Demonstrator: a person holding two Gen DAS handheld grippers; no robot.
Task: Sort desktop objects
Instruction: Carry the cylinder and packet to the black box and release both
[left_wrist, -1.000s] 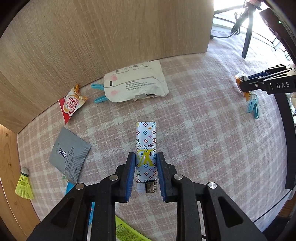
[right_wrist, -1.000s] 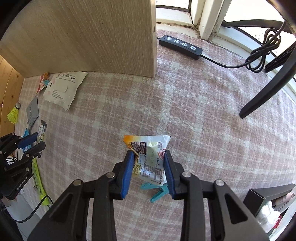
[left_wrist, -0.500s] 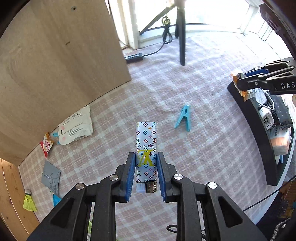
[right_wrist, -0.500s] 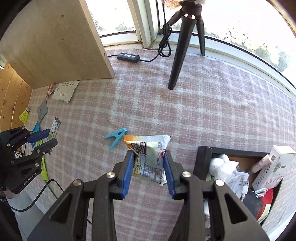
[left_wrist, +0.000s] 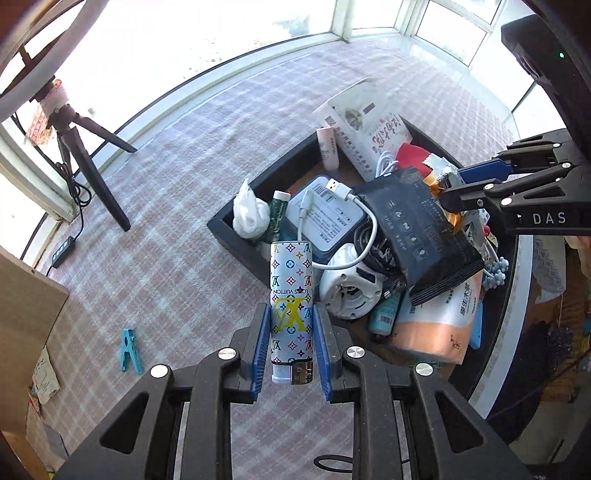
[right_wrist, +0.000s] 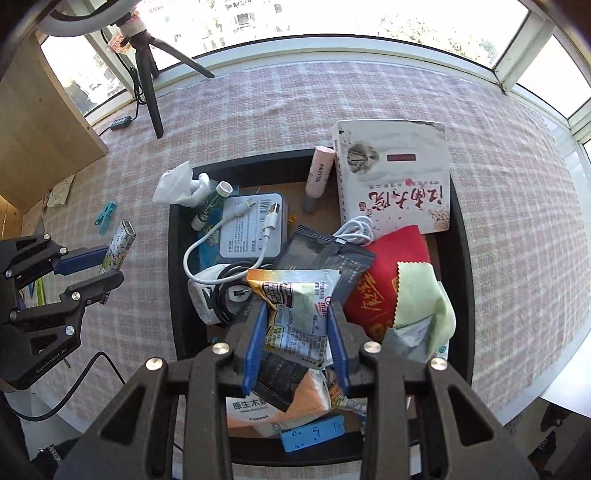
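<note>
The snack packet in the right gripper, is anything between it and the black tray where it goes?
Nothing blocks the drop: the right gripper holds the snack packet over the black tray. The tray is piled full, though; a dark pouch and coiled cable lie directly beneath.

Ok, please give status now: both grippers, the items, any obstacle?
Left gripper shut on patterned lighter, at tray's edge. Right gripper shut on snack packet, above black tray. Tray piled full; black pouch directly beneath.
</note>
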